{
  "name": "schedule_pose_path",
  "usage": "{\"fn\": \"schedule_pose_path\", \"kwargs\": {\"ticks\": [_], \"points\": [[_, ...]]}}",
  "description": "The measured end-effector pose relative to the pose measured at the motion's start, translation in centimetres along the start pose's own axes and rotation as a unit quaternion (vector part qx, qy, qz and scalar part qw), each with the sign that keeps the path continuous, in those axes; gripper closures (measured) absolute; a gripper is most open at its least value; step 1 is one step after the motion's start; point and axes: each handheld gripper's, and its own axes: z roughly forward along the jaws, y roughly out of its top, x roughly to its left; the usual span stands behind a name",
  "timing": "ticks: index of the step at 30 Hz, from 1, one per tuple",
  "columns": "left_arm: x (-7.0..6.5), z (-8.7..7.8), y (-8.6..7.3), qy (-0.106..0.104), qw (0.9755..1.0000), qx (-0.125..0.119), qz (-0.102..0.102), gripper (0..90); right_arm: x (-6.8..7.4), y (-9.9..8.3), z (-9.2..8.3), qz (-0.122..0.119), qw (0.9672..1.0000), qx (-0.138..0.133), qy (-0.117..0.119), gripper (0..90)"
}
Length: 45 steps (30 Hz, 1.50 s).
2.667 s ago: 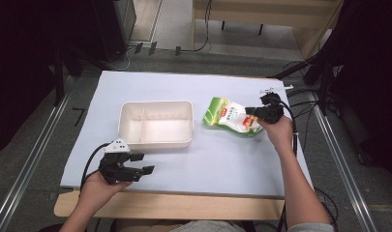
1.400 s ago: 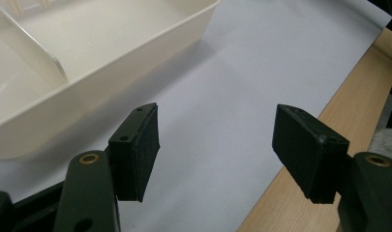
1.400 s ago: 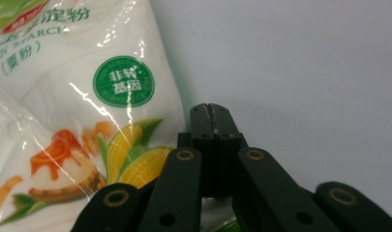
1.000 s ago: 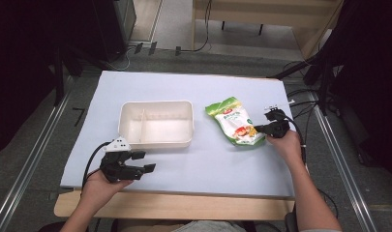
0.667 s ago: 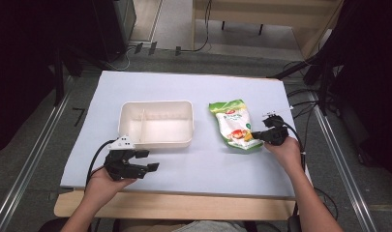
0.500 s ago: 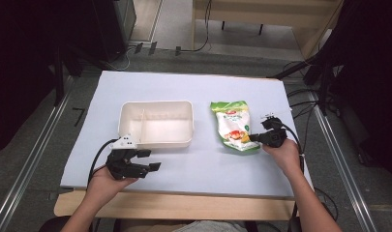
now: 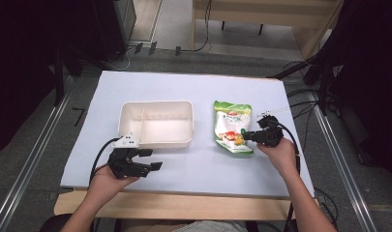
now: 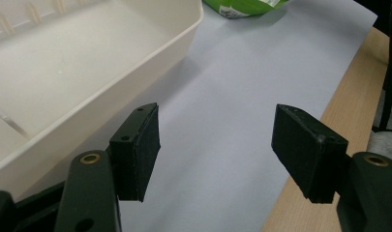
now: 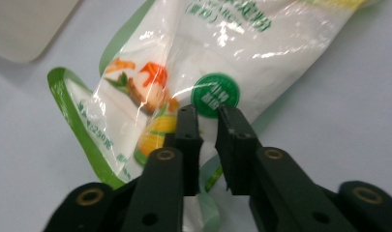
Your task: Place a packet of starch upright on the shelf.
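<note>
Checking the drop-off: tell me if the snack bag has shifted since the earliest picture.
Yes. The snack bag has come nearer the person, away from the table's far edge, still right of the white tray.

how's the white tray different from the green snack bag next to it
The white tray is a rigid, plain, open box, bare inside; the green snack bag is soft, crinkled, glossy film printed with food pictures. The tray stands free of both grippers, near the open left gripper; the bag's edge lies between the right gripper's jaws, which have just been opening. Both rest on the pale sheet.
</note>
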Motion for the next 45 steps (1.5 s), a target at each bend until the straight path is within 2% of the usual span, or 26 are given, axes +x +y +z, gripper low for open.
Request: {"fn": "schedule_pose_path", "kwargs": {"ticks": [1, 2, 3, 6, 8, 10, 13, 15, 20, 22, 26, 28, 31, 32, 33, 36, 43, 45], "points": [[0.0, 0.0, 0.0, 0.000, 1.0000, 0.000, 0.000, 34.9, 0.0, 0.0, 0.0, 0.000, 1.0000, 0.000, 0.000, 79.3], [0.0, 0.0, 0.0, 0.001, 1.0000, 0.002, 0.000, 34.9, -0.1, 0.2, -0.3, 0.000, 0.9999, -0.013, -0.008, 74.1], [0.0, 0.0, 0.0, 0.001, 1.0000, 0.003, 0.001, 34.9, -0.2, 0.3, -0.4, 0.000, 0.9998, -0.015, -0.011, 71.4], [-0.1, 0.1, -0.1, 0.001, 1.0000, 0.002, 0.002, 34.9, -0.5, 0.5, -0.5, -0.009, 0.9991, -0.036, -0.023, 55.5], [-0.1, 0.1, -0.2, 0.001, 1.0000, 0.003, 0.002, 34.9, -0.6, 0.8, -0.6, -0.016, 0.9984, -0.049, -0.024, 51.2], [-0.1, 0.1, -0.2, 0.001, 1.0000, 0.004, 0.001, 34.9, -0.8, 1.2, -0.6, -0.012, 0.9978, -0.059, -0.028, 49.7], [-0.1, 0.0, -0.2, 0.005, 1.0000, 0.004, 0.002, 34.9, -1.1, 2.1, -0.6, 0.004, 0.9980, -0.056, -0.027, 48.8], [0.0, -0.1, -0.2, 0.005, 1.0000, 0.004, 0.002, 34.8, -1.2, 2.9, -0.4, 0.001, 0.9979, -0.052, -0.039, 46.8], [0.1, -0.2, -0.4, 0.007, 1.0000, 0.004, -0.002, 34.8, -1.0, 4.6, -0.2, -0.008, 0.9974, -0.058, -0.043, 43.4], [0.0, -0.4, -0.5, 0.007, 1.0000, 0.001, -0.004, 34.8, -1.3, 5.2, 0.0, -0.003, 0.9970, -0.061, -0.048, 42.9], [0.1, -0.6, -0.7, 0.010, 0.9999, 0.000, -0.004, 34.8, -2.1, 6.1, 0.8, 0.011, 0.9970, -0.065, -0.040, 40.1], [0.1, -0.7, -0.9, 0.013, 0.9999, -0.001, -0.007, 34.8, -2.6, 6.4, 1.3, 0.014, 0.9965, -0.061, -0.054, 39.5], [0.0, -0.9, -1.0, 0.013, 0.9999, -0.003, -0.011, 34.9, -3.2, 6.5, 1.8, 0.023, 0.9964, -0.060, -0.056, 39.4], [0.0, -1.0, -1.1, 0.015, 0.9998, -0.001, -0.011, 34.9, -3.5, 6.5, 2.2, 0.032, 0.9964, -0.055, -0.056, 39.0], [0.0, -1.0, -1.2, 0.015, 0.9998, -0.002, -0.012, 34.8, -4.0, 6.7, 2.8, 0.038, 0.9965, -0.031, -0.067, 37.8], [0.1, -1.4, -1.5, 0.020, 0.9997, -0.003, -0.015, 34.8, -4.2, 7.0, 3.4, 0.041, 0.9965, -0.028, -0.067, 36.9], [0.0, -1.8, -1.9, 0.028, 0.9994, -0.004, -0.021, 34.8, -4.3, 7.3, 4.7, 0.044, 0.9948, -0.012, -0.092, 31.2], [0.0, -2.0, -1.9, 0.029, 0.9994, -0.003, -0.019, 34.8, -4.3, 7.3, 5.0, 0.051, 0.9941, -0.010, -0.095, 29.5]]}}
